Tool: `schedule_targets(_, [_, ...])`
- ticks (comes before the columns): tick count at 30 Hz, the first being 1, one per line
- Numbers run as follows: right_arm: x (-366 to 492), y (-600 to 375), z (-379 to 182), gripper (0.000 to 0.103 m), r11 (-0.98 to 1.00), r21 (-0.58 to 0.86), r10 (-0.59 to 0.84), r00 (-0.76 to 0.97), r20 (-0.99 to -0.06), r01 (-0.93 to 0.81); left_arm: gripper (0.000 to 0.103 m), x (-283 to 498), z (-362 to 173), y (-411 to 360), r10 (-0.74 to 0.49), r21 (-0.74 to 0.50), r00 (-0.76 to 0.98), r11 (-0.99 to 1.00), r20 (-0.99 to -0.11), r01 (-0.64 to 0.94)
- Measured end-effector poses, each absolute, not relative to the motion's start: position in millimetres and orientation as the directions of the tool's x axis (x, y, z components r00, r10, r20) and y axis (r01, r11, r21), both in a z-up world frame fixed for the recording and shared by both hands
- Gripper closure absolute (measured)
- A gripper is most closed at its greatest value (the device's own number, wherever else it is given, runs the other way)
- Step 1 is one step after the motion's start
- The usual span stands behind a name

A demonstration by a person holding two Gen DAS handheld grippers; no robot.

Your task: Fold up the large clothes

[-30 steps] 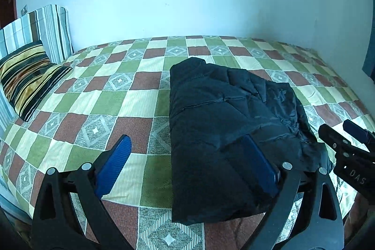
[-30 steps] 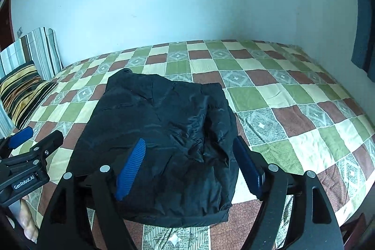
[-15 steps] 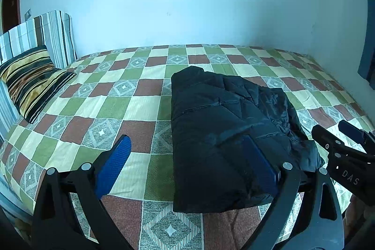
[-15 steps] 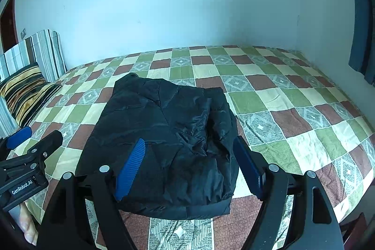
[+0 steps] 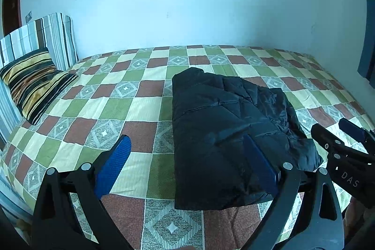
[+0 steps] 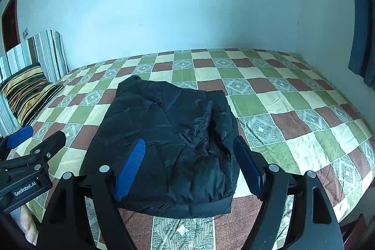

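the black puffer jacket (image 6: 168, 147) lies folded on the checked bed (image 6: 293, 109), centre of the frame. it looks light, puffy, slippery and springy, so pinch the thick near hem. left gripper (image 5: 187, 168) and right gripper (image 6: 189, 165) hover with fingers wide, empty.

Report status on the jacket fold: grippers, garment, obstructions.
Left gripper open, empty, above the bed. Right gripper open, empty. Black jacket lies folded in a compact bundle on the checkered bedspread. Striped pillows off to the side, nothing in the way.
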State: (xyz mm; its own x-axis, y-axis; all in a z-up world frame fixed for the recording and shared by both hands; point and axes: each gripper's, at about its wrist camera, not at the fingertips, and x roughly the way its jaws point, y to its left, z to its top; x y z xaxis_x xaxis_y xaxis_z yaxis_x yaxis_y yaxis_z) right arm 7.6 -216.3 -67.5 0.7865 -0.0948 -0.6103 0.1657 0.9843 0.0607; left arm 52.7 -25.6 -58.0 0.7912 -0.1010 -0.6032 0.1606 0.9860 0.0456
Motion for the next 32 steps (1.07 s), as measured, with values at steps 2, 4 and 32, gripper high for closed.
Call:
schedule_targets(2, [6.1, -216.0, -66.9, 0.027, 0.985, 0.059, -0.095, 0.787, -0.609, 0.165, 0.005, 52.2, -58.0, -26.7, -0.095, 0.058, 0.794, 0.985, -0.600, 0.162])
schedule_targets(4, [6.4, -216.3, -67.1, 0.027, 0.985, 0.059, -0.095, 0.787, -0.610, 0.165, 0.004, 51.1, -57.7, -27.5, -0.101, 0.059, 0.795, 0.984, -0.598, 0.169])
schedule_targets(32, [21.4, -268.2, -84.2, 0.022, 0.965, 0.042, -0.174, 0.749, -0.640, 0.259, 0.002, 102.5, -95.7, 26.3, -0.039, 0.011, 0.756, 0.998, -0.653, 0.061])
